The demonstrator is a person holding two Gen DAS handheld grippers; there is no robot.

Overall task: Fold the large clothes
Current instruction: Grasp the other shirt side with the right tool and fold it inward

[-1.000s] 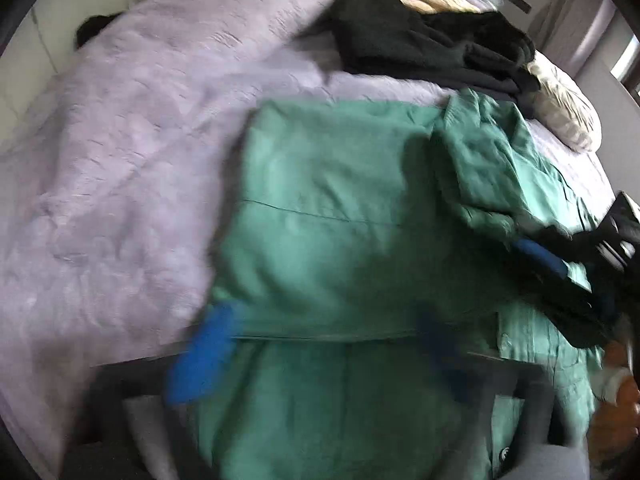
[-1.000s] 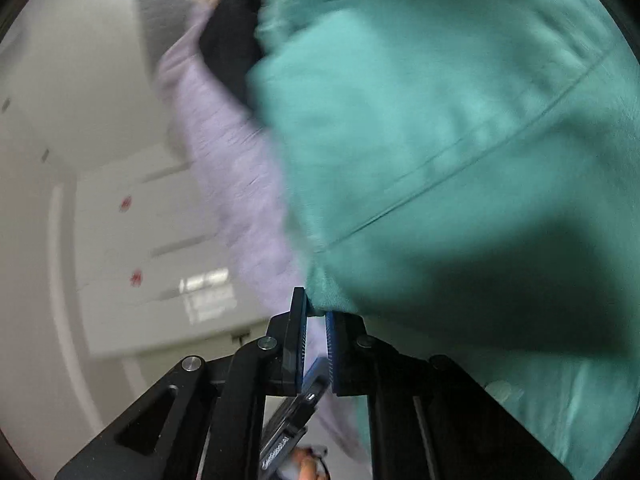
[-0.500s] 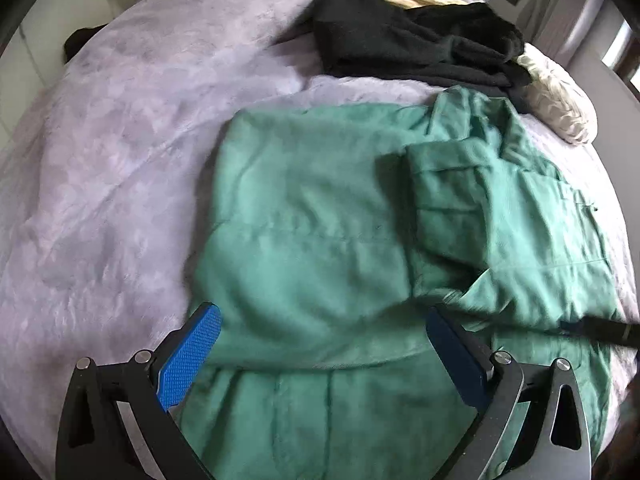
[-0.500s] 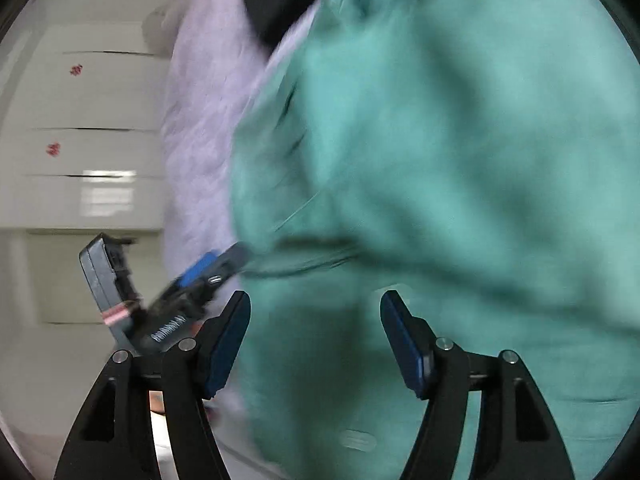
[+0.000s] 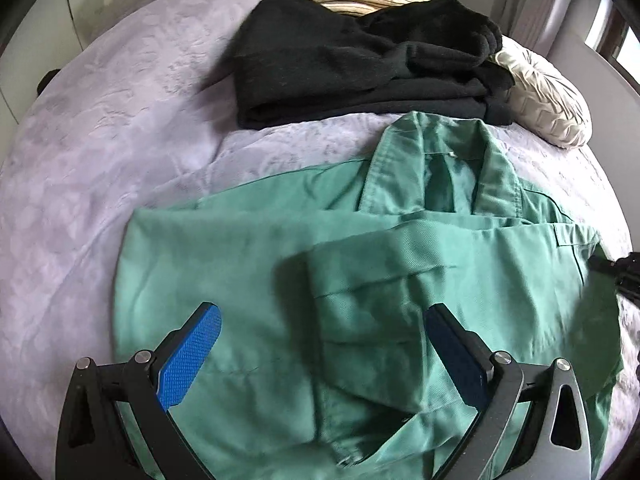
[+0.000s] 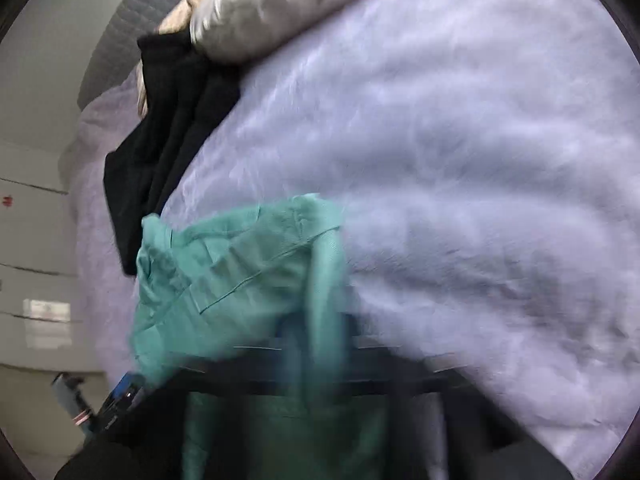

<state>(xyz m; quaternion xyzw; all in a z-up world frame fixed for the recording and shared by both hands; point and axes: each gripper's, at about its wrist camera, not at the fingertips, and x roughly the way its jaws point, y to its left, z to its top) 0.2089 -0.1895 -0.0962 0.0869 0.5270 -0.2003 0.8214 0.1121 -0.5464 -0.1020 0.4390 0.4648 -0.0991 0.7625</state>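
Bedspread [image 5: 120, 140] lies bare left of the green shirt [image 5: 248, 264] (collar toward the black clothes [image 5: 340, 64]).

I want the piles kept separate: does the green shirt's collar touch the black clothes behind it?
Apart. In the left wrist view a strip of lilac bedspread shows between the green shirt collar and the black clothes.

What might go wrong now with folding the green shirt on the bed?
1. The left gripper hangs open over the green shirt, holding nothing, so a pull from the other side might slide the folded layers apart.
2. The right gripper looks shut on the shirt's edge, though the view is blurred; a thin pinch might slip.
3. The black clothes lie close beyond the collar and might get snagged.
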